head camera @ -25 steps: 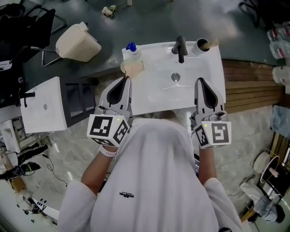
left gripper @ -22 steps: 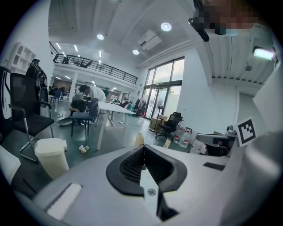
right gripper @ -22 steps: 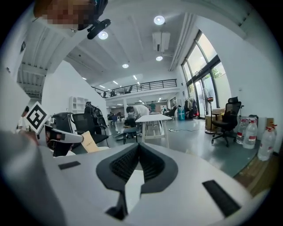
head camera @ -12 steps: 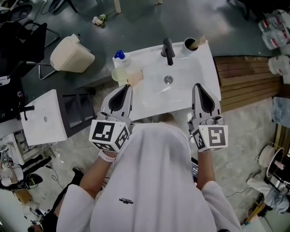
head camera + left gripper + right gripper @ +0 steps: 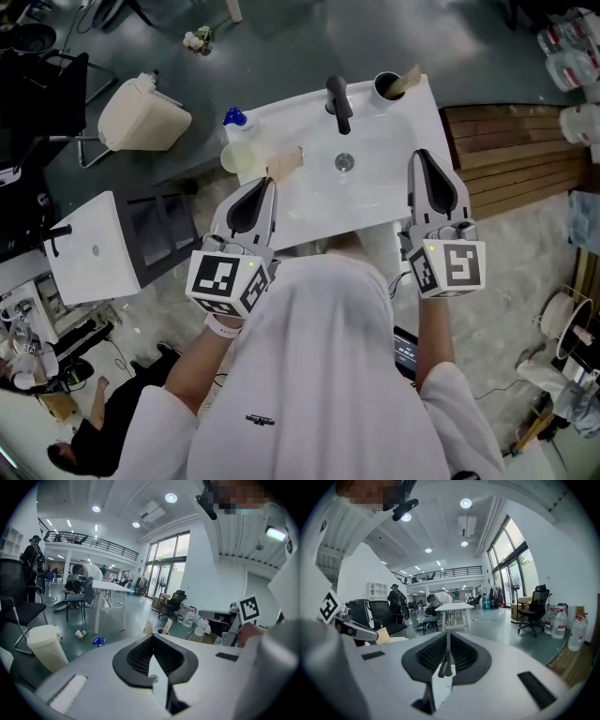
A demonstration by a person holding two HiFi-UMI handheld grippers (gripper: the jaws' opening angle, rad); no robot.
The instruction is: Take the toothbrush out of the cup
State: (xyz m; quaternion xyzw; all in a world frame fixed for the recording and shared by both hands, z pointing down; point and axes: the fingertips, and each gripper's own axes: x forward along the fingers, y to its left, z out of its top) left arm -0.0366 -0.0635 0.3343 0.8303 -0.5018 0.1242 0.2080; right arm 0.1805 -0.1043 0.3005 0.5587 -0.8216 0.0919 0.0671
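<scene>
left gripper [image 5: 265,184] closed, empty | right gripper [image 5: 419,156] likewise | both at sink [image 5: 370,192] front edge | cup [image 5: 385,87] far corner

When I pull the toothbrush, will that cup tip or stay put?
It may tip easily: the cup looks small and stands at the back corner of the sink. The toothbrush leans on its rim, so a sideways pull may lever it; lift along the handle. The toothbrush looks stiff and is likely light.
</scene>
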